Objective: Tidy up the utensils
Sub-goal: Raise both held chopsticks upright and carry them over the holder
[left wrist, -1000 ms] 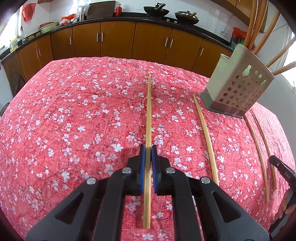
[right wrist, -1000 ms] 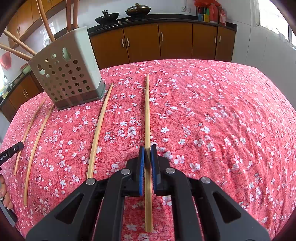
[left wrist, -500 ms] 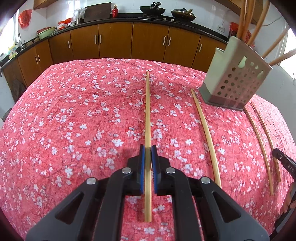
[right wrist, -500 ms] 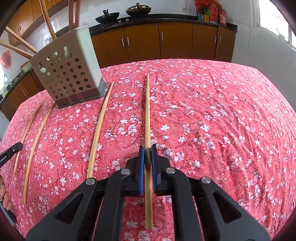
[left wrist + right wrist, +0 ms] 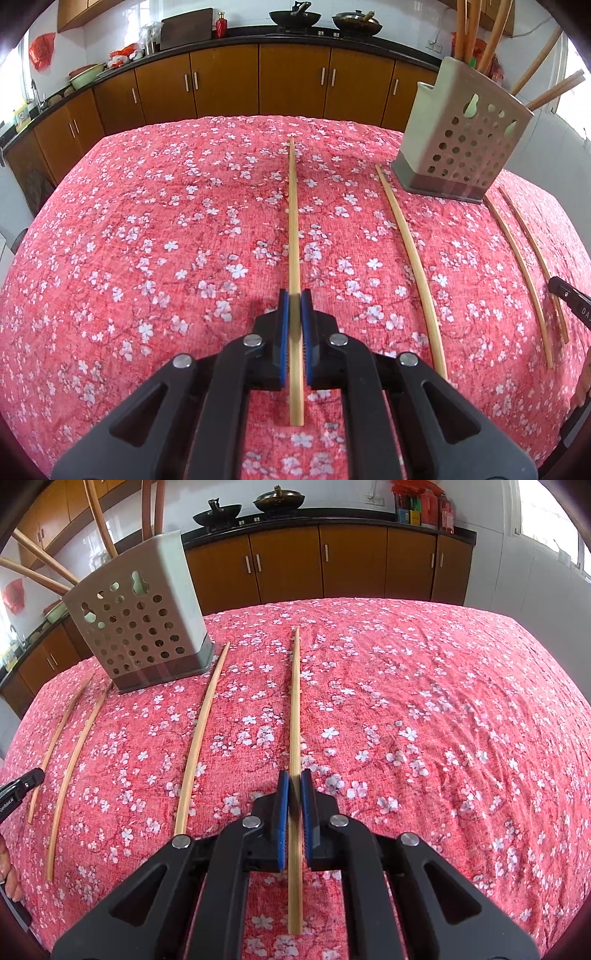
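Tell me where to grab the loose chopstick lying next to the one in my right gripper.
Grip the loose chopstick near its close end, straight down from above, jaws across its width. It lies flat on the tablecloth, and its far tip sits close beside the holder, crowding that end.

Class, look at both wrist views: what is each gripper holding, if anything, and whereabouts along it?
The left gripper is shut on one chopstick, and the right gripper on another chopstick. Each pinches near the blunt end closest to the camera.
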The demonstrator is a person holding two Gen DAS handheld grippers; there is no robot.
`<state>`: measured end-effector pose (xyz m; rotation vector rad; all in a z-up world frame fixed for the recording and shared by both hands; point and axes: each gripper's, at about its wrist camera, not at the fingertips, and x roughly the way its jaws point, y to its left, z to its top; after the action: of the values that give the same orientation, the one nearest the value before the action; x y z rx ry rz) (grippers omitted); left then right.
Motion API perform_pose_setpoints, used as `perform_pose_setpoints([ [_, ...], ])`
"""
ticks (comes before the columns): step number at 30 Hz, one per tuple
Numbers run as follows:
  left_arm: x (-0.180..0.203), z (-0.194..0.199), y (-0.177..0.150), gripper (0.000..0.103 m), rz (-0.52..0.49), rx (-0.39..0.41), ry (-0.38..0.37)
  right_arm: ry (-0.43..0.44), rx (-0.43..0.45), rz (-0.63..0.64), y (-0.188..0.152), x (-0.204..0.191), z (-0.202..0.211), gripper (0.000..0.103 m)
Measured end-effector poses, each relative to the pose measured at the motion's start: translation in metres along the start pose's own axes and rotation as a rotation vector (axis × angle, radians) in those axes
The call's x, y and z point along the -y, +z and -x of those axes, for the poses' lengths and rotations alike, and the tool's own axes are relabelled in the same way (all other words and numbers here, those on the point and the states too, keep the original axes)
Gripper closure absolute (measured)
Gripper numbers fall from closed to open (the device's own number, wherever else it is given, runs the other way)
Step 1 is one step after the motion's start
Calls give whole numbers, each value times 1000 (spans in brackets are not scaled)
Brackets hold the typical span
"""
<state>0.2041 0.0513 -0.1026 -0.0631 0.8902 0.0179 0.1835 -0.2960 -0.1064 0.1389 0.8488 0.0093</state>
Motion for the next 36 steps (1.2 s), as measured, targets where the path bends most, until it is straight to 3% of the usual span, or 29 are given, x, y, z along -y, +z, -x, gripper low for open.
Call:
perform_pose_setpoints([
  [9, -5, 52, 18, 95, 20, 142, -31, 40, 166, -33, 17, 4, 52, 95],
  [27, 4, 126, 70, 95, 22, 355, -104, 64, 371, -18, 60, 0, 110, 95],
  [36, 16, 174, 97, 95, -5, 438, -194, 156, 492, -30, 90, -9, 153, 96],
])
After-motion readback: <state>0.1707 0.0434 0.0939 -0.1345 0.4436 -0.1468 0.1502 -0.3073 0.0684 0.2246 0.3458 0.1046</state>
